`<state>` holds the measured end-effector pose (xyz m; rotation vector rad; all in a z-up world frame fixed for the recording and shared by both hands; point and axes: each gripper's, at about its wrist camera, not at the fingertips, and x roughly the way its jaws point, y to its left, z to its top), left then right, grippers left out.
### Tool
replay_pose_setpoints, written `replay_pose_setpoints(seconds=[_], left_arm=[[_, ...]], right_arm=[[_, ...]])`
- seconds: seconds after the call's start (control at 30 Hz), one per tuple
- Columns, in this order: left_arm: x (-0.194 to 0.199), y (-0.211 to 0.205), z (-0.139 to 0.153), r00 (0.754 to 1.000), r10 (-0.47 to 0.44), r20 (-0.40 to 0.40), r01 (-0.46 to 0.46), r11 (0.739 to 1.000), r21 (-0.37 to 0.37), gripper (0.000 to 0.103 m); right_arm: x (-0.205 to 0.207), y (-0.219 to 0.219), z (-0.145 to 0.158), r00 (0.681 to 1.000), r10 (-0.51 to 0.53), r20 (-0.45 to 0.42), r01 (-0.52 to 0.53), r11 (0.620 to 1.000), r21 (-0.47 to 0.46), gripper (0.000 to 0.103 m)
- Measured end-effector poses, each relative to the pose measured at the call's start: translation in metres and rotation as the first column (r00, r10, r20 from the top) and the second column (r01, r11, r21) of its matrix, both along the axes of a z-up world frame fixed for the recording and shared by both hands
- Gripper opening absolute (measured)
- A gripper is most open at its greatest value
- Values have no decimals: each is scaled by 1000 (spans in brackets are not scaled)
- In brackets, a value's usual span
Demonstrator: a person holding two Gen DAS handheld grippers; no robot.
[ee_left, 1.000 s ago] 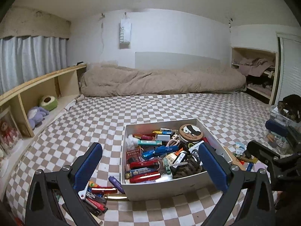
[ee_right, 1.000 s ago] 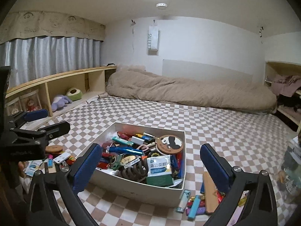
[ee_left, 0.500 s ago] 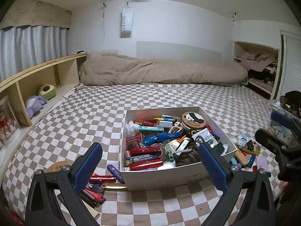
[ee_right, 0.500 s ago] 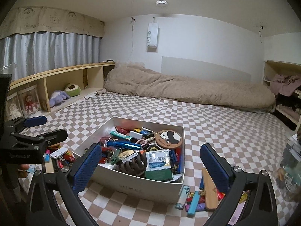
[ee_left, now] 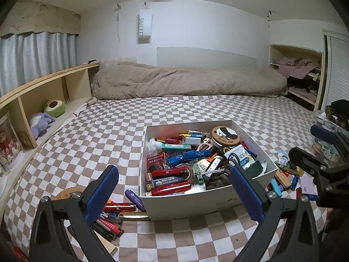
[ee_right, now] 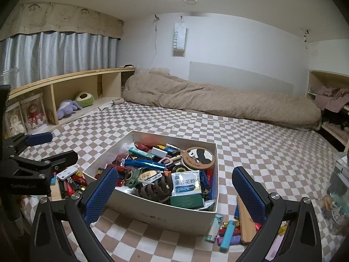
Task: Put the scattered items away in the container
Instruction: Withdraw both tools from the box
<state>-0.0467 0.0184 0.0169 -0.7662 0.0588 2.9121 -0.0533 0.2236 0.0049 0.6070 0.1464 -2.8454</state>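
Note:
A white box [ee_left: 187, 205] full of lighters, pens and small packets sits on the checkered sheet. It also shows in the right wrist view [ee_right: 152, 216]. Loose pens and lighters [ee_left: 113, 216] lie to its left, with a purple lighter [ee_left: 135, 199] by the box corner. More lighters [ee_right: 226, 231] and a wooden piece [ee_right: 246, 224] lie to its right. My left gripper [ee_left: 173, 170] is open and empty in front of the box. My right gripper [ee_right: 174, 170] is open and empty too, hovering near the box's right front corner.
A beige duvet [ee_left: 187, 80] lies along the far wall. A wooden shelf [ee_left: 43, 91] with plush toys runs down the left. A clear plastic container [ee_right: 340, 196] stands at the right, and shelves with clothes [ee_left: 301, 76] stand beyond it.
Both views have drifted a little, and the box now sits slightly higher in each. Both grippers stay open; nothing was taken hold of or let go.

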Motion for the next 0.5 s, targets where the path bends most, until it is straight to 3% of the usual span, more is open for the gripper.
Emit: replay_pose_setpoints(seconds=[0.5], left_arm=[[1,4,0,1000,-20,2,20,1000,6,103]], right_arm=[[-3,3,-3,1000,-27,3,27,1000,14,103]])
